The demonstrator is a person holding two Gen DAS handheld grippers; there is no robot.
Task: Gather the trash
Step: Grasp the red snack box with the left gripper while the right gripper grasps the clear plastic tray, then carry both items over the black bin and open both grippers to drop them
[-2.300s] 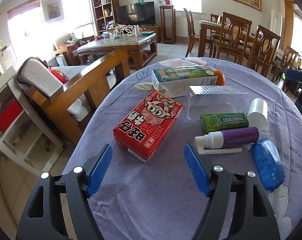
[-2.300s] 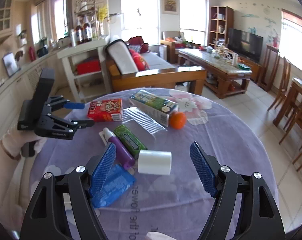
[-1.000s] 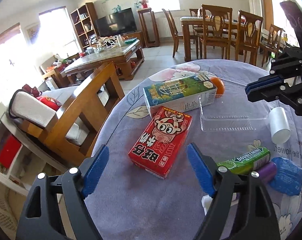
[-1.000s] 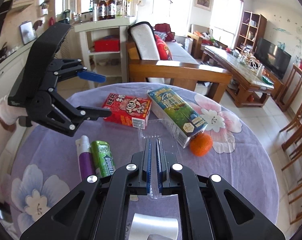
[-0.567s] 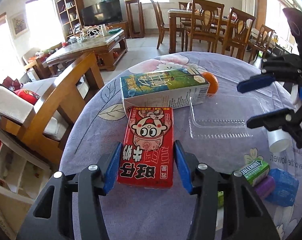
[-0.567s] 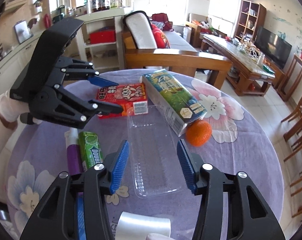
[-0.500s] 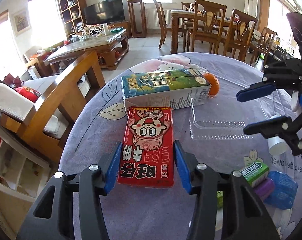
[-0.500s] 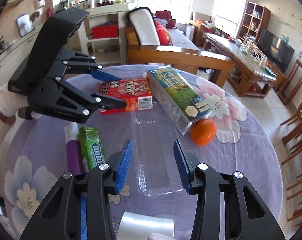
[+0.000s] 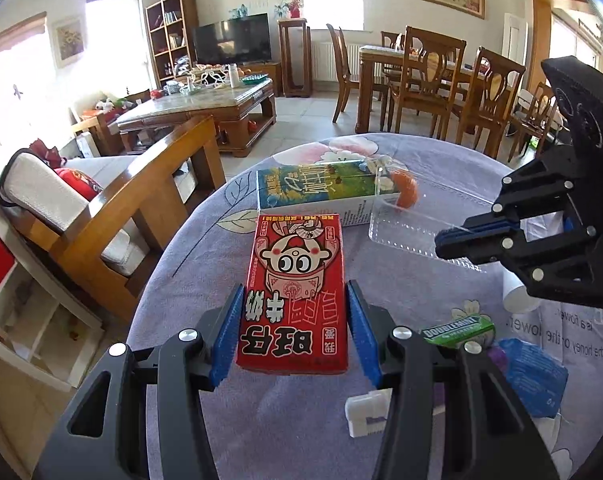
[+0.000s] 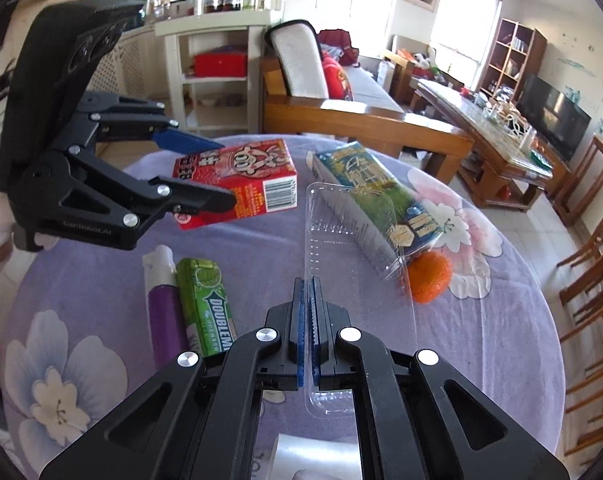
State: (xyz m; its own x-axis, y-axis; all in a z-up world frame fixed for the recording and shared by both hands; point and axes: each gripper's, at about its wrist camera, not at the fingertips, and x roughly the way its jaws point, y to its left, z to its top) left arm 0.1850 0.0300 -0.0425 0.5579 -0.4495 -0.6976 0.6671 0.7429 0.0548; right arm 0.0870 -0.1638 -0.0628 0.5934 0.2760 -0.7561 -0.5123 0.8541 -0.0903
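Note:
A red carton [image 9: 297, 280] with a cartoon face sits between the blue pads of my left gripper [image 9: 293, 320], which is shut on its sides. In the right wrist view the red carton [image 10: 241, 184] hangs tilted above the cloth in the left gripper [image 10: 225, 174]. My right gripper [image 10: 309, 292] is shut on the thin rim of a clear plastic tray [image 10: 341, 232], which stands tipped up on edge. The left wrist view shows the right gripper [image 9: 441, 240] pinching that clear tray [image 9: 413, 216].
On the round table's purple flowered cloth [image 10: 481, 340] lie a green-blue drink carton [image 10: 373, 184], an orange [image 10: 429, 276], a green gum pack [image 10: 207, 300], a purple tube [image 10: 165, 308], a white roll [image 9: 517, 296] and a blue packet [image 9: 533, 376]. A wooden sofa [image 9: 149, 200] stands beyond the table's left edge.
My left gripper closed on the red carton and raised it off the cloth. My right gripper opened over the clear tray, then shut on its rim and tipped it up.

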